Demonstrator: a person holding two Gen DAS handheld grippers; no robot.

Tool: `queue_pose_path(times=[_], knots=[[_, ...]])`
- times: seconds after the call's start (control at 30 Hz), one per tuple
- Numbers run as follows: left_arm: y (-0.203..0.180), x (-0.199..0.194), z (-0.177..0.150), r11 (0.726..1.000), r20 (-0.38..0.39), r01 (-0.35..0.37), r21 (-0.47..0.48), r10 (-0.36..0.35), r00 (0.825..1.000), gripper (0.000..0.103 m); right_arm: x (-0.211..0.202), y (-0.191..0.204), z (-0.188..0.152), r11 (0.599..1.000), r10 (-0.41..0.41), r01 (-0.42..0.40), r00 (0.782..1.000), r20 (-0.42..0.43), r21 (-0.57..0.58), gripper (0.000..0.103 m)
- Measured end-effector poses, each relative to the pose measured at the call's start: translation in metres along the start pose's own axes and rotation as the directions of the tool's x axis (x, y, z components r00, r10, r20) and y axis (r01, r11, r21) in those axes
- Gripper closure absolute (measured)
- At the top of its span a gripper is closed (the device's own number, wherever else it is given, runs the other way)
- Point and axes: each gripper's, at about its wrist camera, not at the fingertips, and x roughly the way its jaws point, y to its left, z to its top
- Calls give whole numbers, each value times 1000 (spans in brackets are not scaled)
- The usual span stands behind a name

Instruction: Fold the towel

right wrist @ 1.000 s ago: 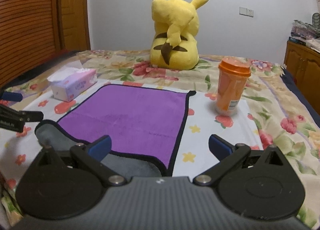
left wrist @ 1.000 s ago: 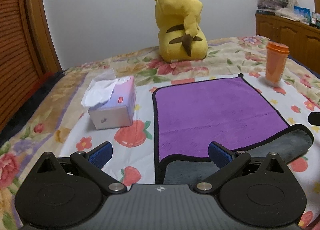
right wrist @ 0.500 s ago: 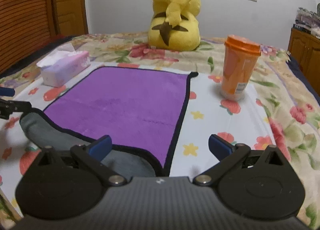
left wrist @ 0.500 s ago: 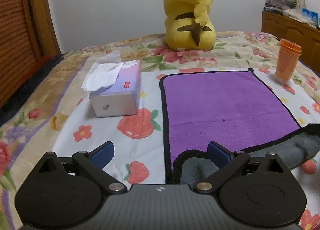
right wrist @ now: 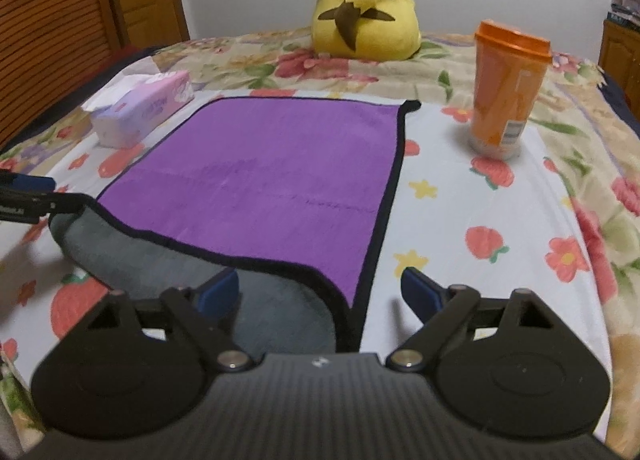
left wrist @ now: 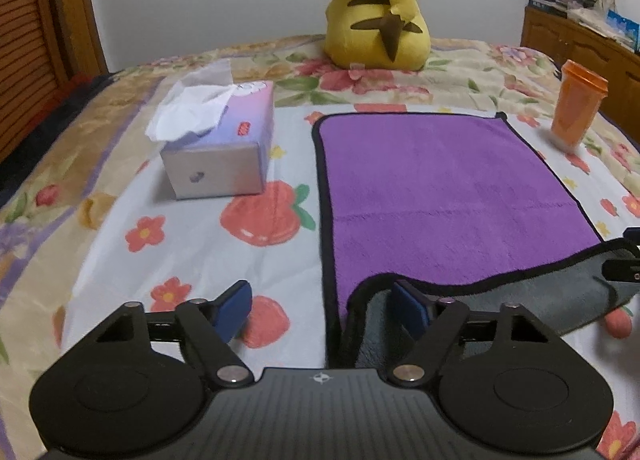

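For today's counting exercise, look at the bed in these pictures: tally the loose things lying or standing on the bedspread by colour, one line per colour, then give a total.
Purple: 2, the towel and the tissue box
Yellow: 1, the plush toy
Orange: 1, the cup
Total: 4

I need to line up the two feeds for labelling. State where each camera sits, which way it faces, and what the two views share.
Left wrist view: sits on the left gripper at the towel's near left corner, facing up the bed toward the plush toy; its own open jaws show, and the right gripper's tip at the right edge.
Right wrist view: sits on the right gripper at the near right corner, facing the same way; its open jaws show, and the left gripper's finger at the left edge.
Shared: towel, plush toy, tissue box, orange cup.
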Motion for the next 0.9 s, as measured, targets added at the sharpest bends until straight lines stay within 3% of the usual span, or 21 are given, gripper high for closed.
queue_pose_path(times=[0.57, 0.8, 0.9], knots=[[-19, 4, -3, 996, -55, 79, 49, -77, 996, 65, 3, 3, 3, 996, 87, -86, 993, -77, 8, 43], [-26, -1, -2, 992, -45, 109, 65, -106, 993, 90, 2, 3, 3, 996, 86, -88, 993, -84, -18, 71], [-27, -2, -1, 992, -40, 107, 74, -104, 994, 91, 2, 2, 4, 996, 87, -89, 993, -81, -23, 80]])
